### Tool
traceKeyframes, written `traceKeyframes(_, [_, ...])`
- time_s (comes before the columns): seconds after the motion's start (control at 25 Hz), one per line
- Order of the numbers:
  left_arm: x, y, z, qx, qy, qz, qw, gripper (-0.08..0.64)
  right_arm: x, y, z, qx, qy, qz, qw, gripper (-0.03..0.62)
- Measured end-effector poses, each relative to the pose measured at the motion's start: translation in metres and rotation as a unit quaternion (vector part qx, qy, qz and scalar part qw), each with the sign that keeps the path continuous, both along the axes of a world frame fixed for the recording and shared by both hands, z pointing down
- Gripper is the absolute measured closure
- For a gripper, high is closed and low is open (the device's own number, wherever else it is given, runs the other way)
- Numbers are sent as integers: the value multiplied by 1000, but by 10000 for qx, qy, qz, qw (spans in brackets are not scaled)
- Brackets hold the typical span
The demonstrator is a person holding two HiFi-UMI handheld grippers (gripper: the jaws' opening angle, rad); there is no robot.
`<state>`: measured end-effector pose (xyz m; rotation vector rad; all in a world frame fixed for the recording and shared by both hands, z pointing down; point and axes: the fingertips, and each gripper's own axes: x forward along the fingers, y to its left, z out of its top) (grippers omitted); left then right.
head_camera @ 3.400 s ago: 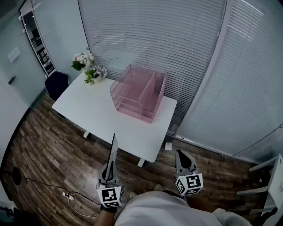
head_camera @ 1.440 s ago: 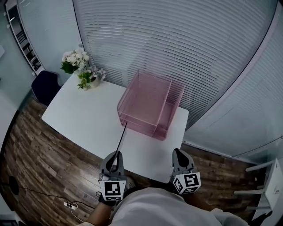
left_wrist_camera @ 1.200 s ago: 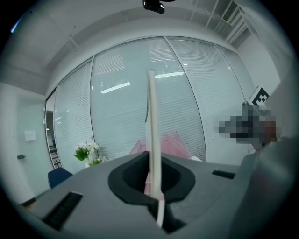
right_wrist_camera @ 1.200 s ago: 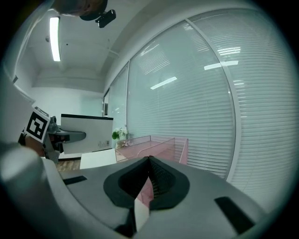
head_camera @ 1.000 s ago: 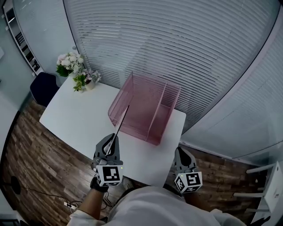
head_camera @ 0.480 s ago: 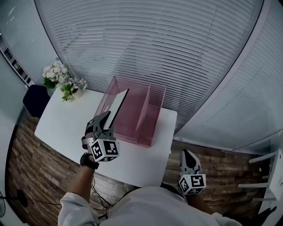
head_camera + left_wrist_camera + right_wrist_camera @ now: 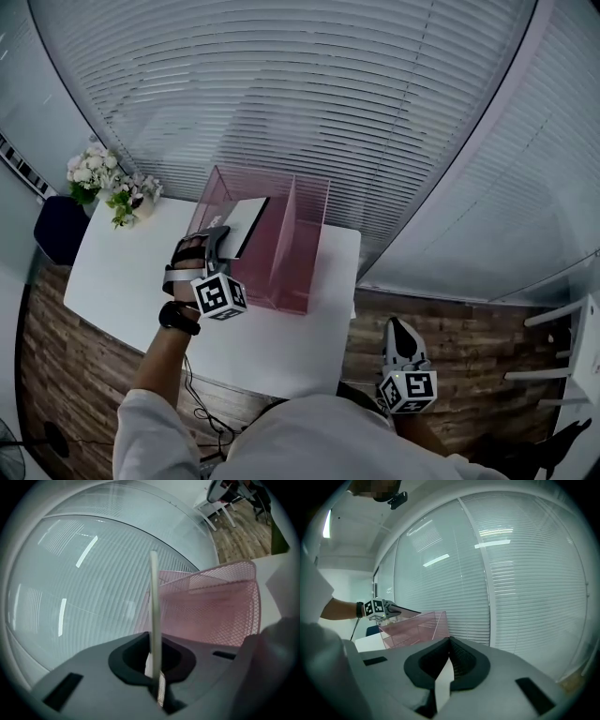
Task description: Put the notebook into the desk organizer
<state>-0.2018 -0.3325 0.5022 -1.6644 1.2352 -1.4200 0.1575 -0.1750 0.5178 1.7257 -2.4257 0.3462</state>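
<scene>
The pink mesh desk organizer (image 7: 291, 246) stands on the white table (image 7: 112, 281), near its far edge by the blinds. My left gripper (image 7: 223, 247) is shut on the thin pale notebook (image 7: 247, 223) and holds it tilted above the organizer's left compartment. In the left gripper view the notebook (image 7: 153, 616) shows edge-on, rising from the left gripper (image 7: 155, 686), with the organizer's mesh (image 7: 211, 616) behind it. The right gripper (image 7: 403, 361) hangs low beside the person, off the table, shut and empty. Its own view shows the right gripper (image 7: 443, 686), the organizer (image 7: 417, 627) and the notebook (image 7: 407, 611) above its rim.
White flowers (image 7: 105, 183) stand at the table's far left corner, with a dark chair (image 7: 54, 230) beyond it. Window blinds (image 7: 309, 103) run close behind the organizer. Wood floor (image 7: 450, 328) lies to the right of the table.
The left gripper has carried the notebook up and forward from the table's near edge to above the organizer's left compartment. The notebook now lies flatter. The right gripper has stayed low.
</scene>
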Motion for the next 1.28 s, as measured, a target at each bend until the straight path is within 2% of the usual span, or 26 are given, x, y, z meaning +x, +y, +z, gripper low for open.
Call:
traceKeyframes(0.32, [5, -13, 26, -473, -670, 233, 9964, 545, 10, -2, 4, -49, -37, 166, 9998, 580])
traceKeyframes(0.44, [5, -12, 37, -855, -858, 310, 9921, 543, 12, -4, 6, -68, -41, 193, 9998, 580])
traceKeyframes(0.64, [8, -8, 46, -1483, -923, 412, 9838, 526, 12, -4, 8, -84, -69, 196, 9997, 580])
traceKeyframes(0.84, [11, 4, 63, -2262, -1102, 540, 9663, 394, 15, -5, 8, -74, -95, 212, 9997, 580])
traceKeyframes(0.96, [9, 8, 64, -2528, -1111, 575, 9594, 382, 18, -5, 9, -76, -107, 247, 9996, 580])
traceKeyframes(1.12, [10, 13, 66, -3117, -1015, 639, 9426, 344, 22, -5, 11, -99, -138, 295, 9994, 580])
traceKeyframes(1.28, [10, 19, 67, -3435, -1090, 677, 9304, 330, 28, -3, 12, -92, -157, 333, 9993, 580])
